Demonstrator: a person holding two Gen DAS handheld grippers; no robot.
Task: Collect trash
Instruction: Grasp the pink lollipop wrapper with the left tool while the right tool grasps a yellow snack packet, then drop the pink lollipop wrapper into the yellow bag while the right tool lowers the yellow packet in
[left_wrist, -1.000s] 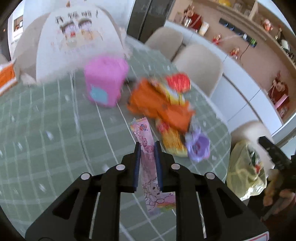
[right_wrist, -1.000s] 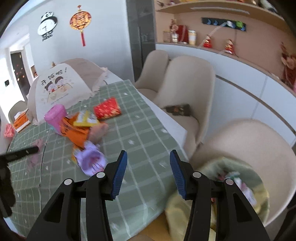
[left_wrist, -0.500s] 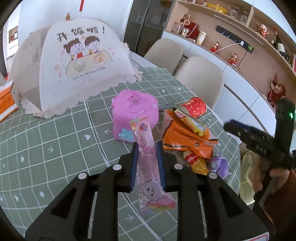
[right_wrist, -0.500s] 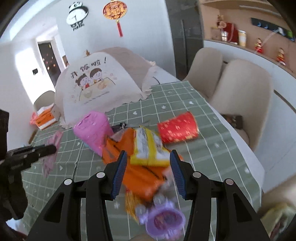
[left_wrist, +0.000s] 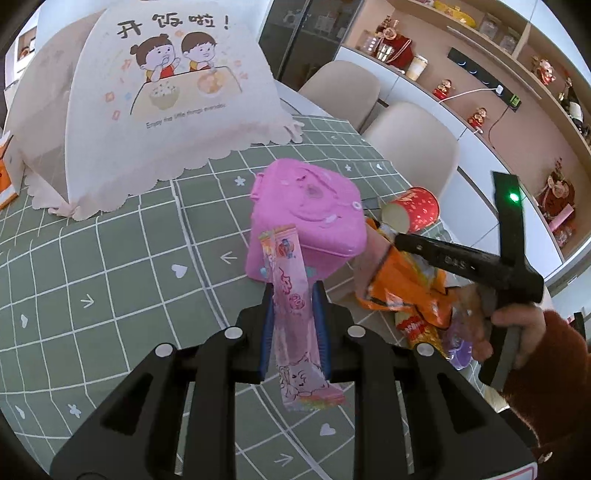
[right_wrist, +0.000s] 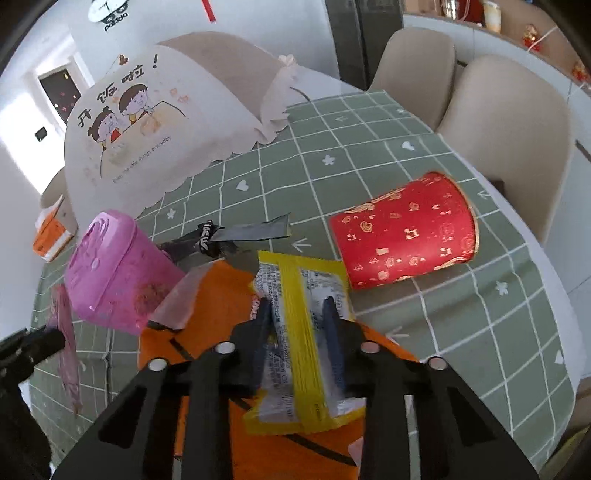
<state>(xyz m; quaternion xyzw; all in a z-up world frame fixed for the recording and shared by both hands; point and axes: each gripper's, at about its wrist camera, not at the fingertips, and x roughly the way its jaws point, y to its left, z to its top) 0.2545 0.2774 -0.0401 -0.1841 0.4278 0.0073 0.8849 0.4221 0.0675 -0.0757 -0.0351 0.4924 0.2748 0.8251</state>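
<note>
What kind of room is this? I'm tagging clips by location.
Most likely a home dining room: a table under a green checked tablecloth, a mesh food cover on it, beige dining chairs alongside, and wall shelves of ornaments.

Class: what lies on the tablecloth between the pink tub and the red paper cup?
A torn dark wrapper lies between the pink tub and red paper cup; right wrist view.

Purple cup behind right hand
</note>
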